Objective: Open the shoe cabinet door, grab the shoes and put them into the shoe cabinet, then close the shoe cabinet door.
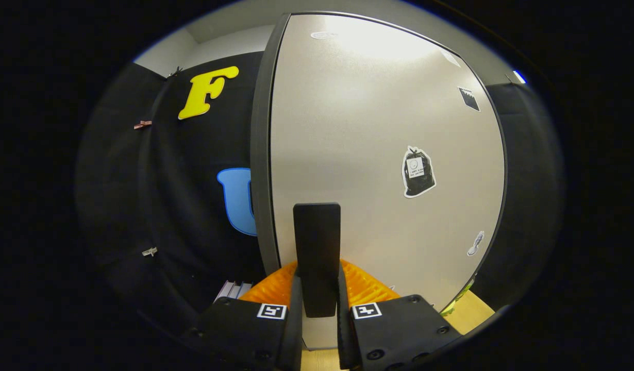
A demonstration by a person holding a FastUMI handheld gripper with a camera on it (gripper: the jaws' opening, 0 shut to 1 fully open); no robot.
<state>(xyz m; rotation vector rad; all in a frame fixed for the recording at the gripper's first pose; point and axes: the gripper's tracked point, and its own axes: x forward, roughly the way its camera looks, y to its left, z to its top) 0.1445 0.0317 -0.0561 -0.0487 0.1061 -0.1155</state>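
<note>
The tool (317, 288) is squeezing the door's handle (317, 242), one finger on each side. The handle stands straight up, near the left edge of the door (379, 154). The door fills the space right ahead.

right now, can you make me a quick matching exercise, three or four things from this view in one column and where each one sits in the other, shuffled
Things
1. door handle
2. trash bag sticker
3. cabinet door
4. gripper

Places
A. stuck on the pale panel, beyond the jaws and to one side
B. gripped between the jaws
C. the big pale panel just ahead of the jaws
D. closed around the dark upright bar

Pairs: 1-B, 2-A, 3-C, 4-D
</note>
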